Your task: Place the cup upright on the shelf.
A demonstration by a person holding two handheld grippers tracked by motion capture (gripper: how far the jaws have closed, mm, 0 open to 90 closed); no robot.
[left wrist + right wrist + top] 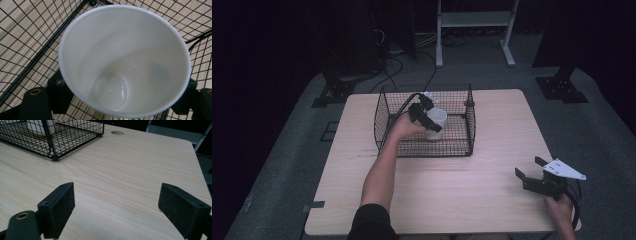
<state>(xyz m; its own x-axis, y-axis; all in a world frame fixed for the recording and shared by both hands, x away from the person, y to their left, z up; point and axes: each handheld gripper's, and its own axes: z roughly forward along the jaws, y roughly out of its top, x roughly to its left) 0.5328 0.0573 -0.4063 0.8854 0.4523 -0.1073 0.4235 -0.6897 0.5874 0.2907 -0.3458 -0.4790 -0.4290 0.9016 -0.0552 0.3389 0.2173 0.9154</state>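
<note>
L tongs clamped, R tongs wide apart.

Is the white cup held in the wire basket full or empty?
Empty: the left claw view looks into the white cup, showing its bare, glossy bottom, within the wire basket.

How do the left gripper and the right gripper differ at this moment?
The left gripper is shut on the white cup inside the wire basket; the right gripper is open and holds nothing. The left is over the basket; the right is near the wooden table's right edge. Both have black jaws.
</note>
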